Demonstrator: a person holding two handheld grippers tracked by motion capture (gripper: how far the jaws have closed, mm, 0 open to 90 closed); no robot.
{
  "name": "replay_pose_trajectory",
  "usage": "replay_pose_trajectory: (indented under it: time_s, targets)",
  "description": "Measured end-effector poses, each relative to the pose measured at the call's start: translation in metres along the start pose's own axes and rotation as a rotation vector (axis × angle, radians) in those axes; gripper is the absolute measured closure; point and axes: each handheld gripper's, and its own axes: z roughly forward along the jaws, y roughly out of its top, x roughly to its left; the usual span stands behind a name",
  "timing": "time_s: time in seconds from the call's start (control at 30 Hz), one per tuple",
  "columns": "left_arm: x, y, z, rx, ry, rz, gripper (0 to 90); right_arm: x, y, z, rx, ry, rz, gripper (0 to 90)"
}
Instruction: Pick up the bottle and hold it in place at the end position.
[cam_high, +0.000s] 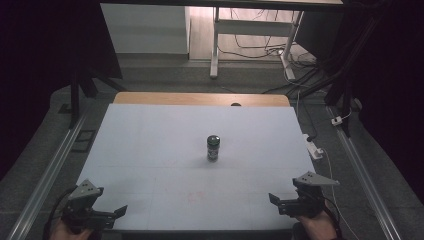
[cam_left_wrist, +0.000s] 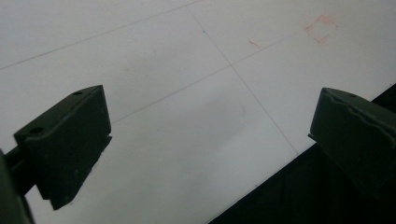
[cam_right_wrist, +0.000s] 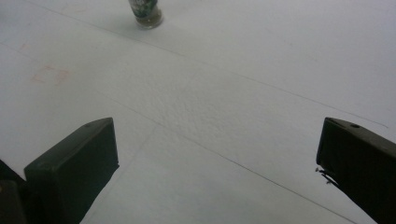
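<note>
From the high view I see the whole flat white worktop (cam_high: 150, 150), with a small dark-capped glass jar (cam_high: 213, 148) standing upright near its middle and a white power strip (cam_high: 314, 148) lying off its right edge on the grey floor. At the near left corner sits my left hand-held gripper (cam_high: 117, 212), and its own view gives me what the high view is too coarse for: thin pencil lines crossing the white surface, a faint red sketched square (cam_left_wrist: 322, 29) toward the top right, and the dark drop past the worktop's edge; the jar lies outside that view. Its black jaws stand wide apart with nothing between them, over bare surface. The jar stands well apart from both tools, ahead of them and roughly midway between. At the near right corner is my right hand-held gripper (cam_high: 276, 201); its view catches the jar's lower half (cam_right_wrist: 146, 13) at the top, left of centre, far off beyond the jaws. Those jaws are likewise spread wide and hold nothing.
</note>
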Motion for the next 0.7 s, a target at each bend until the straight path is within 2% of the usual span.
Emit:
replay_pose_trajectory:
  time_s: [0.07,0.13,0.37,0.7]
  targets:
    - [0.0007,0.0000,0.0000,0.000,-0.003,-0.003,0.0,-0.0042,-0.0003,-0.0004,0.000,0.026,0.036,0.0]
    - [0.0011,0.0001,0.0001,-0.001,-0.008,-0.003,0.0,-0.0065,-0.0006,-0.0003,0.002,0.037,0.050,0.0]
    - [0.0016,0.0006,0.0008,0.001,-0.014,-0.006,0.0,-0.0027,-0.0004,0.0012,0.022,0.036,0.018,0.0]
    - [0.0022,0.0014,0.0019,0.014,-0.021,-0.006,0.0,-0.0013,-0.0002,0.0016,0.029,0.045,0.005,0.0]
